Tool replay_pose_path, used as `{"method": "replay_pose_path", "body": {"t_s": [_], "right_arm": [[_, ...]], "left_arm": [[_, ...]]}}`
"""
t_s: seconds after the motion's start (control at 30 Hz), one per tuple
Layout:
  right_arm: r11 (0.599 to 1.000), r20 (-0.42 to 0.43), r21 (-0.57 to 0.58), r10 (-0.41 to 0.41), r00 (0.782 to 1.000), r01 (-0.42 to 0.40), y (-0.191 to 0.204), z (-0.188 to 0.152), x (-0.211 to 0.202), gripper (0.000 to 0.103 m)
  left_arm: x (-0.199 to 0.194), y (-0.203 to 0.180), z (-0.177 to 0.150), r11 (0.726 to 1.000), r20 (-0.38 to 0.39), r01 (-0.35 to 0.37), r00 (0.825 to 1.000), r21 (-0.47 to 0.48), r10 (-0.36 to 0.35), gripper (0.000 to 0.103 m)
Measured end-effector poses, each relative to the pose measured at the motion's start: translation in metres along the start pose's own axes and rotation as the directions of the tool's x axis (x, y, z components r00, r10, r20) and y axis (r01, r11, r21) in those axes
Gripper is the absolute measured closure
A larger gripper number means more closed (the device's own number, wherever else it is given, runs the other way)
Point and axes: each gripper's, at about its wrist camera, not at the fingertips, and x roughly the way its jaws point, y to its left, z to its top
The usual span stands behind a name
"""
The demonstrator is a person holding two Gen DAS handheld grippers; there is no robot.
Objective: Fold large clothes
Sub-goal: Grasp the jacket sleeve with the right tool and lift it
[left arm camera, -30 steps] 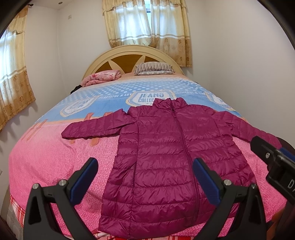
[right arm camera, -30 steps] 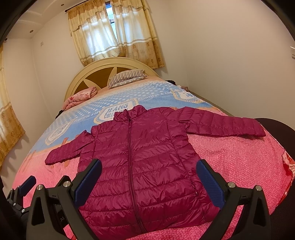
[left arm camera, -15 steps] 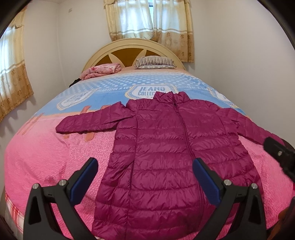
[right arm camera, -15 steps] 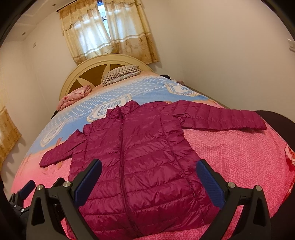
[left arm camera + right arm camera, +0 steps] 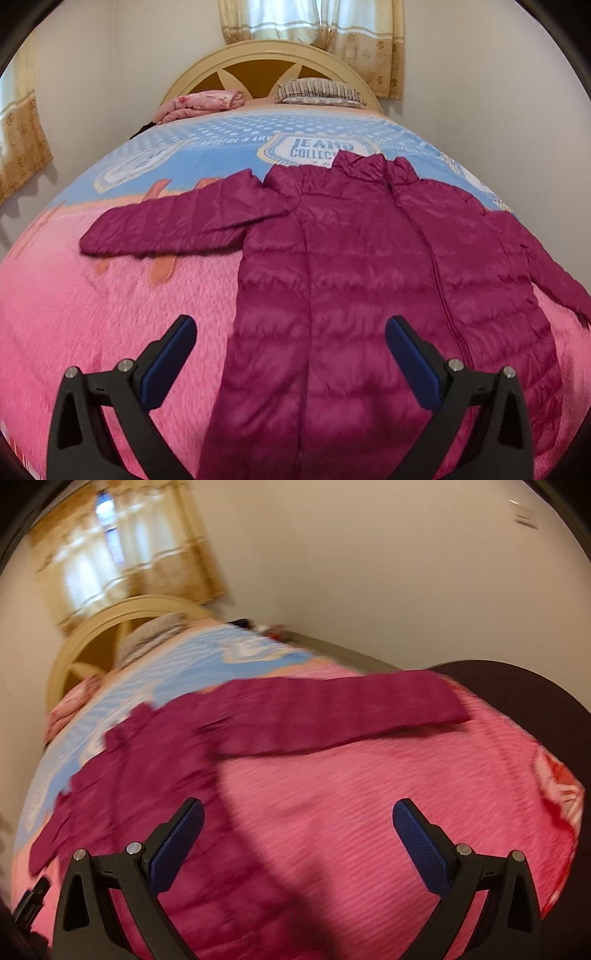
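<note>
The magenta quilted jacket (image 5: 369,266) lay flat and face up on the bed (image 5: 92,314), zipped along its front, its collar toward the headboard (image 5: 258,55) and its hem toward the foot. Both sleeves were spread out to the sides; the one seen in the left wrist view reached across the pink part of the cover toward the bed's left edge. The left gripper (image 5: 290,345) hovered above the lower body of the jacket with its fingers spread wide and nothing between them: its inner finger stood over the jacket's front panel, just beside the zip line, while its outer finger stood over bare pink cover just off the jacket's side seam. The right gripper (image 5: 297,827) was likewise wide apart and empty. In its blurred view the jacket's body (image 5: 147,775) sat to the left, partly behind the left-hand finger, and the other sleeve stretched across the upper middle of the frame, well ahead of the fingertips, ending near the bed's far side. Between the two fingers lay only pink cover. A striped pillow (image 5: 317,90) and a folded pink floral blanket (image 5: 201,103) rested against the headboard, below a curtained window (image 5: 310,22).
</note>
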Motion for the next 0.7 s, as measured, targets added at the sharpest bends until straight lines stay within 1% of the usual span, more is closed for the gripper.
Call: {"method": "replay_pose_path", "body": {"t_s": [0.07,0.17,0.23,0.3,0.37,0.5,0.57,0.63,0.7], "right_arm": [[0.997,0.029,0.051,-0.064,0.998,0.063,-0.024,0.021,0.001,0.001],[0.988,0.060,0.081,-0.135,0.989,0.130,-0.039,0.044,-0.005,0.001],[0.984,0.101,0.058,-0.175,0.979,0.169,-0.036,0.057,-0.012,0.001],[0.978,0.145,0.000,-0.206,0.968,0.208,-0.024,0.064,-0.021,0.001],[0.973,0.182,-0.058,-0.209,0.961,0.223,-0.012,0.070,-0.026,0.001],[0.966,0.225,-0.144,-0.179,0.958,0.214,0.019,0.075,-0.035,0.001],[0.968,0.231,-0.153,-0.163,0.959,0.201,0.025,0.080,-0.031,0.001],[0.973,0.211,-0.136,-0.155,0.965,0.186,0.020,0.087,-0.017,0.001],[0.978,0.180,-0.106,-0.158,0.971,0.179,0.009,0.091,-0.003,0.001]], "left_arm": [[0.002,-0.001,0.012,1.000,0.023,0.001,1.000,0.001,-0.001,0.000],[0.004,-0.006,0.028,1.000,0.055,-0.006,0.998,0.008,0.005,0.000],[0.005,-0.006,0.039,1.000,0.078,-0.006,0.997,0.006,0.006,0.000],[0.004,-0.009,0.050,1.000,0.104,-0.007,0.995,0.009,0.006,0.000],[0.005,-0.014,0.061,1.000,0.121,-0.001,0.993,0.019,-0.001,0.000],[-0.002,-0.029,0.083,0.999,0.155,0.029,0.987,0.041,-0.035,0.000],[-0.002,-0.035,0.093,0.997,0.156,0.061,0.985,0.049,-0.068,0.000],[0.003,-0.039,0.102,0.995,0.153,0.083,0.984,0.059,-0.091,0.000],[0.010,-0.039,0.109,0.996,0.168,0.060,0.983,0.068,-0.071,0.000]]}}
